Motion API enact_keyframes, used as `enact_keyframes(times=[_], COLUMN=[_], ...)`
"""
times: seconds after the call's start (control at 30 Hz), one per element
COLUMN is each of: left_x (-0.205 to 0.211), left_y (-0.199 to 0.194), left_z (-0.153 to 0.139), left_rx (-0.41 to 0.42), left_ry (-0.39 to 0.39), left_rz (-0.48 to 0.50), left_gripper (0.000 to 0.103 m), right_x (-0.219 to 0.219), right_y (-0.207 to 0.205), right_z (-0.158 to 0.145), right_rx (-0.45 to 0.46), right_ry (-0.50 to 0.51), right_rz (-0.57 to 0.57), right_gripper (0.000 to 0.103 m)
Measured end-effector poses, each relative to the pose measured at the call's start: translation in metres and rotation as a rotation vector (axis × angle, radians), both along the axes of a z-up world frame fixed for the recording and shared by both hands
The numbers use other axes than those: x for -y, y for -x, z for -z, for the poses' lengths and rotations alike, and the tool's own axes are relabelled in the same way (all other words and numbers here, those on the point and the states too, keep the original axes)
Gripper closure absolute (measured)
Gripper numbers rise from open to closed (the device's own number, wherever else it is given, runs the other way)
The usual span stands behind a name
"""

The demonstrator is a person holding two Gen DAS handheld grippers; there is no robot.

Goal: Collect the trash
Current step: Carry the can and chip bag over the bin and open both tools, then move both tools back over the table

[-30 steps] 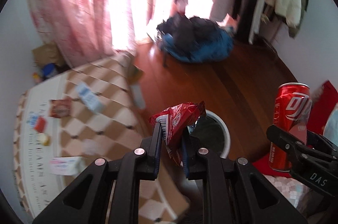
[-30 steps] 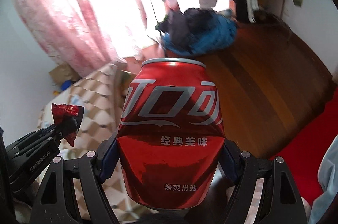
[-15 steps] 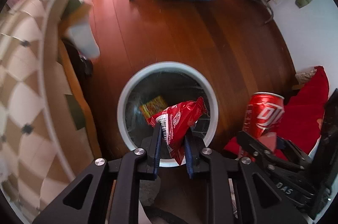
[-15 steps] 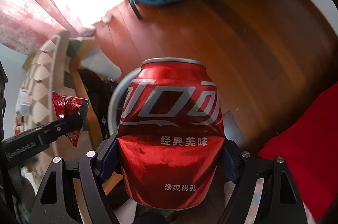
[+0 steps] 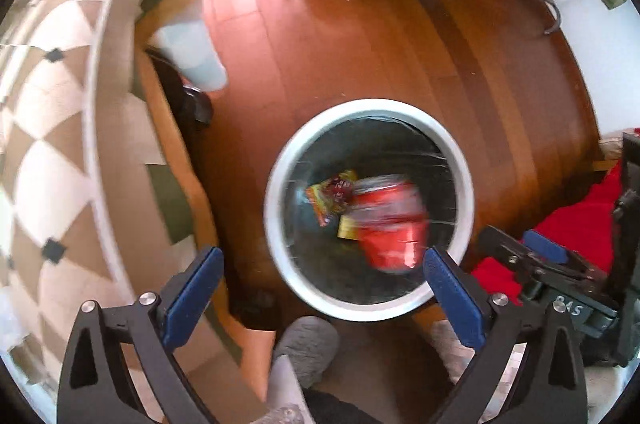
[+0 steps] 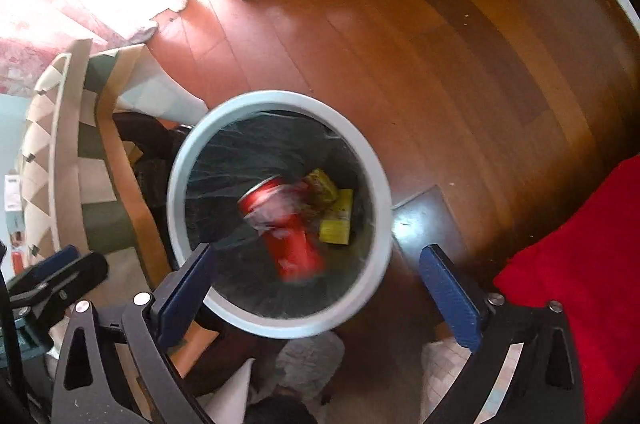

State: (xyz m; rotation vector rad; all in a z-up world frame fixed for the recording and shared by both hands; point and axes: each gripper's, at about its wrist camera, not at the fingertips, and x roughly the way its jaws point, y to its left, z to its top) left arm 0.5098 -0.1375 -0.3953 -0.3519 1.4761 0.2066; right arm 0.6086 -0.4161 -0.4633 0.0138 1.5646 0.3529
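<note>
— Both loads have left the jaws since half a second ago: the red can and the snack wrapper now sit blurred inside the white-rimmed bin
— And the grippers?
— Left gripper spread wide, empty, above the bin; right gripper likewise released over the wooden floor

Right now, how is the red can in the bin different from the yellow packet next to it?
The red can is round and bulky; the yellow packet is flat. The can looks smeared with blur, so it may be moving; the packet looks sharp. The can is bigger than the packet. Both are inside the bin, below the open left gripper and right gripper.
</note>
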Motion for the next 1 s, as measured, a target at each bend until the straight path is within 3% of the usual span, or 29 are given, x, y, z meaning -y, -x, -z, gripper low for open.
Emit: enact_keyframes(times=[0.17, 0.53, 1.0], left_x=[0.002, 0.007, 0.007], left_y=[0.017, 0.046, 0.092], left_z=[-0.014, -0.041, -0.117], left_rx=[0.015, 0.046, 0.163], left_ry=[-0.086, -0.12, -0.139], left_rz=[0.013, 0.022, -0.014], left_gripper=[0.001, 0.001, 0.001], right_x=[0.001, 0.006, 0.011], right_y=[0.018, 0.057, 0.093], right_z=[-0.016, -0.062, -0.168], right_rx=[0.034, 0.096, 0.239], right_ry=[0.058, 0.115, 0.087], right_rz=[-0.028, -0.045, -0.033], right_gripper=[0.001, 0.001, 0.001])
